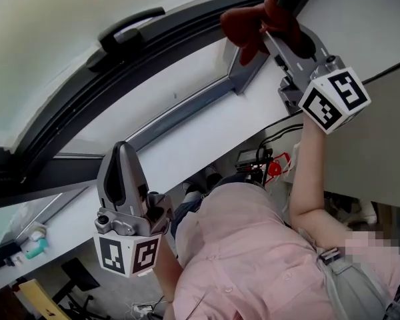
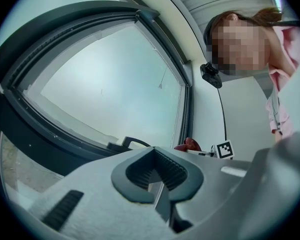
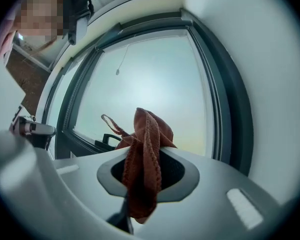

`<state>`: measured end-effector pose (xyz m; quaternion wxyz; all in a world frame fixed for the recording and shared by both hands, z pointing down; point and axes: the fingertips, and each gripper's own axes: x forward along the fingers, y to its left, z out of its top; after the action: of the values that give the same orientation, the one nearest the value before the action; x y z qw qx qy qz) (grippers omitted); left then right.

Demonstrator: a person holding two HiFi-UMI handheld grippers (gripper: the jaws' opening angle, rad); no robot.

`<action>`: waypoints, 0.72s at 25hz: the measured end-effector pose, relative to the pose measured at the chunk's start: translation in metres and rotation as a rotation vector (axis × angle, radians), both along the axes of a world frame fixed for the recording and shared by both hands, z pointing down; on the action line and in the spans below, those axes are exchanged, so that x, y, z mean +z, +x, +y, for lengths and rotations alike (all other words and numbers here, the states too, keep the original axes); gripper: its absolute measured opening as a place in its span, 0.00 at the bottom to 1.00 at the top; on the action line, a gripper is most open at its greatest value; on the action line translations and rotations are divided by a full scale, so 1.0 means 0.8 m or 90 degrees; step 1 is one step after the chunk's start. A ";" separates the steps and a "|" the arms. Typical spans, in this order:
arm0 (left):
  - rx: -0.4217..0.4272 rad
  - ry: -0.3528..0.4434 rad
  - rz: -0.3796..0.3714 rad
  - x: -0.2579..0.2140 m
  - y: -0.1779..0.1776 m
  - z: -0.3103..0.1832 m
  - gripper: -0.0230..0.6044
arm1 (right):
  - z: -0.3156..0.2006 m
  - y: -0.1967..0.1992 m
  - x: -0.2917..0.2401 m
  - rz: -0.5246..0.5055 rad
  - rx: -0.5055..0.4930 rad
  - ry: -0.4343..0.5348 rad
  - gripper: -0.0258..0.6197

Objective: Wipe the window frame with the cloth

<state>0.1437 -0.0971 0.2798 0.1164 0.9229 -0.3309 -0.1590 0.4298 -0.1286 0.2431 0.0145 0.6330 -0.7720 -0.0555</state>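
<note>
Right gripper aloft with cloth

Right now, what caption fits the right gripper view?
The right tongs clamp a rust-red cloth in front of the dark window frame.

Cloth rust-red; window frame dark grey; shirt pale pink.

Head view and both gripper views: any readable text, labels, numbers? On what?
No readable text in any view.
Right cube: black-and-white square markers, no words.
Left cube: same.
Cloth: no label shows.
Yellow item, bottom left of head view: any print too small to read.
</note>
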 end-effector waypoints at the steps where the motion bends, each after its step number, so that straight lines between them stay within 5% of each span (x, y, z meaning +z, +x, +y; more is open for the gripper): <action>1: 0.003 -0.001 0.000 -0.001 -0.005 -0.001 0.03 | 0.001 -0.013 -0.003 0.007 -0.001 0.007 0.16; 6: 0.021 -0.006 -0.001 -0.004 -0.023 -0.004 0.03 | -0.019 -0.097 -0.007 0.054 -0.011 0.039 0.16; 12: 0.003 -0.014 0.001 0.002 -0.052 -0.010 0.03 | -0.076 -0.235 0.008 0.151 -0.126 0.067 0.16; 18: -0.025 -0.016 -0.001 0.002 -0.082 -0.014 0.03 | -0.117 -0.294 0.085 0.260 -0.123 -0.019 0.16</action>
<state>0.0782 -0.1086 0.2818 0.1247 0.9148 -0.3508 -0.1565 0.1950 -0.2222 0.3112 0.1746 0.5316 -0.8106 -0.1725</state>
